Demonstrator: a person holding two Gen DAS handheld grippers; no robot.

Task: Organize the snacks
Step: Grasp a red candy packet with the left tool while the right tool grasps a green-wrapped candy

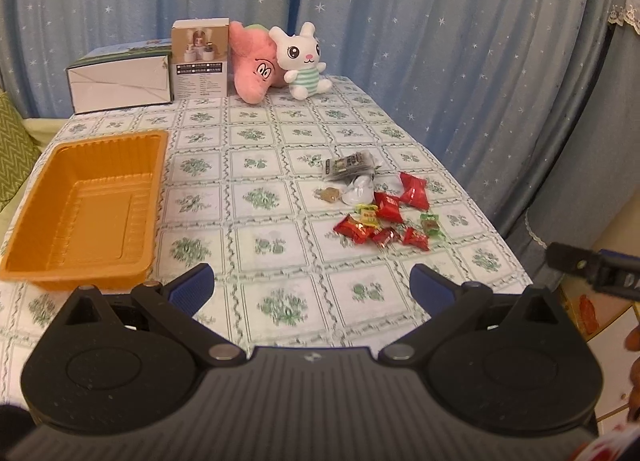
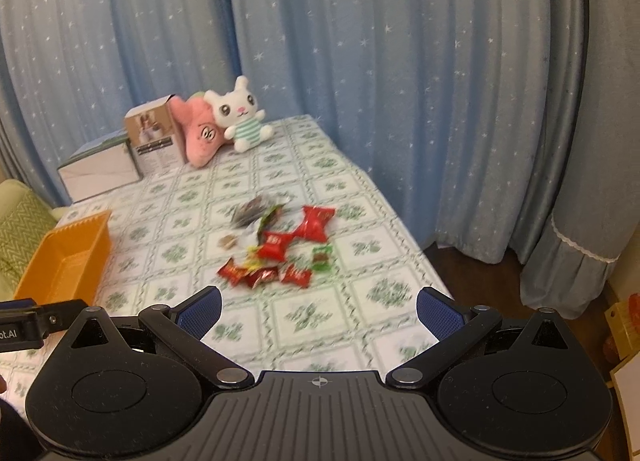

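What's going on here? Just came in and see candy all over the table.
A person holds two grippers over the table, both open and empty. The left gripper and right gripper hover short of the snacks, which lie loose. The orange tray is empty; nothing is sorted yet.

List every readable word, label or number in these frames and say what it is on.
"ot.AI": on the left gripper body, cut off by the right-wrist view's edge.
Tan box: printed text too small to read.
Red snack wrappers: markings too blurred to read.
Nothing else legible.
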